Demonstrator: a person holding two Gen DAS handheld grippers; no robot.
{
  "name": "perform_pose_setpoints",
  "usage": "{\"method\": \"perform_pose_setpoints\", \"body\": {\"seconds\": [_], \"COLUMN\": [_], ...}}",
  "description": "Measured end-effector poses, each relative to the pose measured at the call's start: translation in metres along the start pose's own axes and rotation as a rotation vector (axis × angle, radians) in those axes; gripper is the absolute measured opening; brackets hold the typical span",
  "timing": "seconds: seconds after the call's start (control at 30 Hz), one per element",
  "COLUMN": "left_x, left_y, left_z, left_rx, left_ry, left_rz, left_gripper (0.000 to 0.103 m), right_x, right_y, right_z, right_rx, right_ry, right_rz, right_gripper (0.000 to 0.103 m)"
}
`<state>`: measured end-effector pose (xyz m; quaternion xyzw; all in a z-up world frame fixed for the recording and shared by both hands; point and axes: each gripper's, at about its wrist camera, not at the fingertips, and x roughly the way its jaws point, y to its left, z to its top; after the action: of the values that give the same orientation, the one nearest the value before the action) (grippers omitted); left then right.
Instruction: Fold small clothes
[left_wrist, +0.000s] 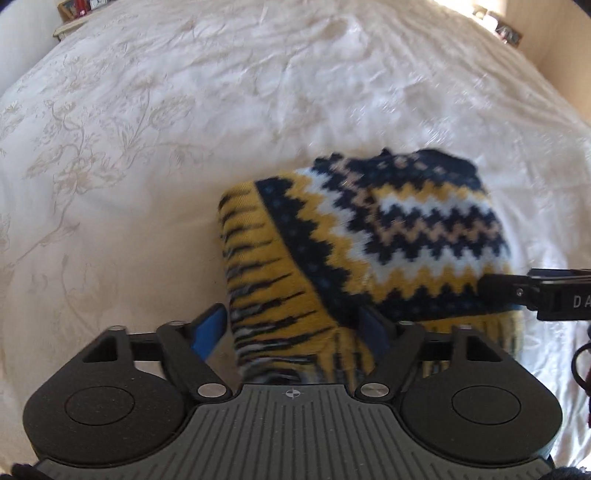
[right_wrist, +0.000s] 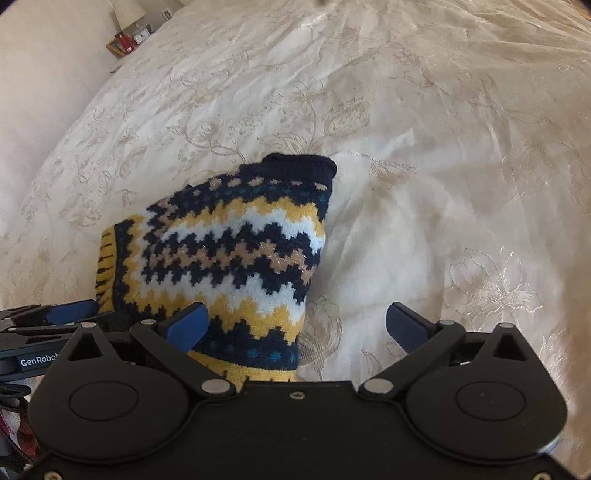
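Note:
A small knitted sweater (left_wrist: 369, 236) with navy, yellow, white and tan zigzags lies folded into a compact bundle on the cream bedspread (left_wrist: 184, 129). My left gripper (left_wrist: 291, 328) hovers over its near edge, open. One blue pad is off the sweater's left side and the other is above the knit. In the right wrist view the sweater (right_wrist: 229, 251) sits at lower left. My right gripper (right_wrist: 297, 325) is open wide, its left finger above the sweater's near right corner and its right finger above bare bedspread. Each gripper shows at the edge of the other's view.
The embroidered bedspread (right_wrist: 443, 147) stretches far beyond the sweater, wrinkled in places. A bedside table with a lamp and small frames (right_wrist: 129, 33) stands past the far left corner. More small items (left_wrist: 506, 29) sit at the far right edge by a wooden panel.

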<state>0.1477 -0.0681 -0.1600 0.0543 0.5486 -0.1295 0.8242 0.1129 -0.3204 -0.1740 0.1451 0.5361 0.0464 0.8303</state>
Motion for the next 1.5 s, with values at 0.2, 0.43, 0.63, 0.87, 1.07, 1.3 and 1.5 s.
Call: {"method": "perform_pose_setpoints", "body": {"seconds": [0.2,0.43,0.63,0.87,1.07,1.3,1.5], "left_x": [0.013,0.014,0.01,-0.011,-0.043,-0.09,-0.129], "left_y": [0.012,0.015,0.014,0.001,-0.015,-0.038,-0.05], "left_z": [0.001,0.002,0.004,0.0,-0.011,-0.023,-0.03], "left_rx": [-0.065,-0.088,-0.089,-0.064,-0.032,-0.049,-0.102], "left_ry": [0.055,0.075,0.081,0.065,0.023,-0.09,-0.178], "left_rz": [-0.012,-0.011,0.013,0.061,0.089,0.105,0.169], "left_gripper": [0.099,0.102,0.102,0.102,0.102,0.101,0.101], "right_x": [0.018,0.015,0.006,-0.02,-0.051,-0.085,-0.111], "right_y": [-0.003,-0.005,-0.004,-0.007,-0.012,-0.009,-0.005], "right_z": [0.0,0.002,-0.001,-0.011,-0.023,-0.036,-0.045], "right_rx": [0.024,0.014,-0.003,-0.03,-0.043,-0.078,-0.129], "right_ry": [0.045,0.041,0.021,-0.018,-0.081,-0.167,-0.241], "right_rz": [-0.026,-0.01,-0.004,0.001,0.008,0.061,0.08], "right_gripper": [0.103,0.103,0.103,0.103,0.103,0.103,0.103]}}
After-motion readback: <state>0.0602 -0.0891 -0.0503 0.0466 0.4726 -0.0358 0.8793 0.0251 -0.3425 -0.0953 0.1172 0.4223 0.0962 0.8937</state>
